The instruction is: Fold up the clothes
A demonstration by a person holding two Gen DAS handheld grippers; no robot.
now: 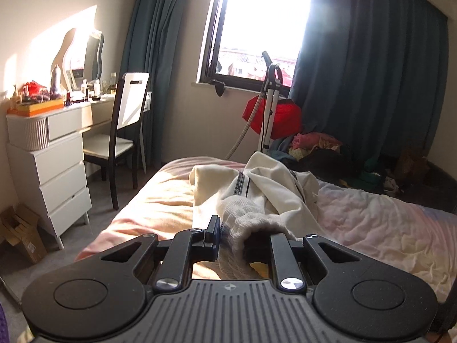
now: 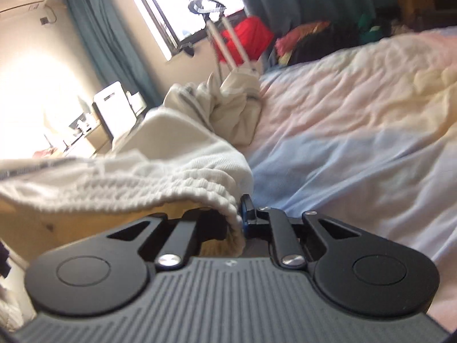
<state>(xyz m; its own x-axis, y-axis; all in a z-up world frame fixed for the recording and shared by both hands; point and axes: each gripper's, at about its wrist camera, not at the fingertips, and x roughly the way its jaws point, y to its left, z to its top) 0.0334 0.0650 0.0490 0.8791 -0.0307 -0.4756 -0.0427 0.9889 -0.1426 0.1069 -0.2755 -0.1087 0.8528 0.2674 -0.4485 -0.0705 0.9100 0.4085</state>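
Observation:
A cream garment [image 1: 265, 191] with a dark stripe lies bunched on the bed [image 1: 380, 223], stretching away toward the foot. My left gripper [image 1: 242, 234] is shut on its ribbed elastic band [image 1: 242, 217], which fills the space between the fingers. In the right wrist view my right gripper [image 2: 237, 217] is shut on the other end of the same ribbed band [image 2: 160, 185], lifted a little above the bed [image 2: 357, 120]. The rest of the garment [image 2: 228, 108] trails in a crumpled heap beyond it.
A white dresser [image 1: 54, 168] and a chair [image 1: 122, 131] stand left of the bed. A garment steamer [image 1: 268, 108] with red cloth stands at the bed's foot beneath the window. A pile of clothes [image 1: 320, 148] lies by the curtains.

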